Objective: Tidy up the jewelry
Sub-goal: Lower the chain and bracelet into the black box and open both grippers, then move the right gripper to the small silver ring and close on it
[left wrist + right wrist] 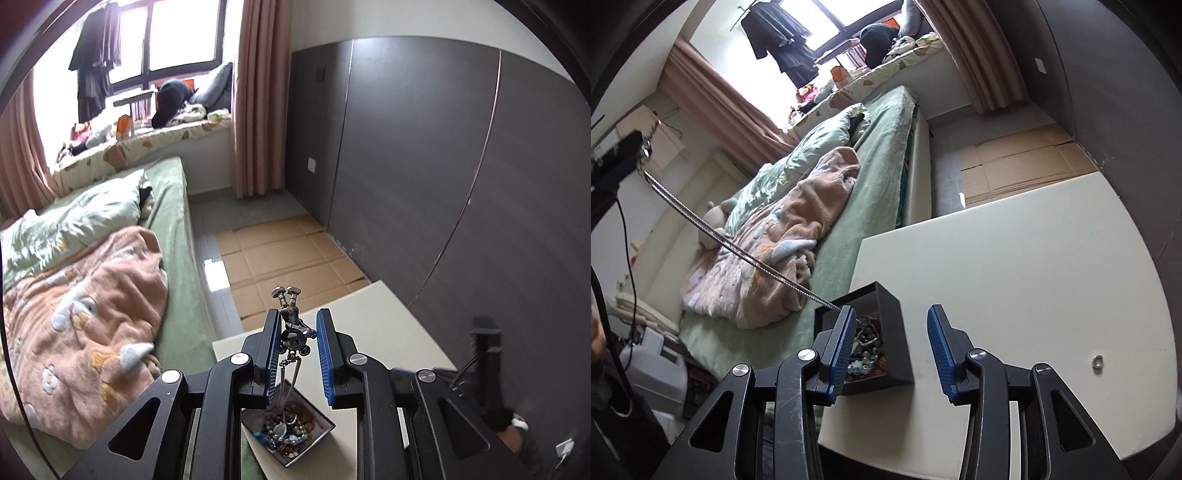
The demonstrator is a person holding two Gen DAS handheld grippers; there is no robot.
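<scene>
I'm pinching the silver robot-figure pendant necklace [291,325] in my left gripper [297,345], right gripper [892,352] hanging loose and empty; I'd lift slowly so its chain [738,247] slips clear of the black square jewelry box [882,314], lower center.

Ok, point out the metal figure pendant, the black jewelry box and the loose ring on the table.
metal figure pendant [293,330], left wrist view, its body between the pads.
black jewelry box [892,325], right wrist view, its right wall.
loose ring [1097,362], right wrist view, its band.

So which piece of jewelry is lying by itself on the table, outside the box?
The small silver ring, alone on the white table right of the right tongs. The other loose pieces fill the black box; the chain hangs from the left tongs.
</scene>
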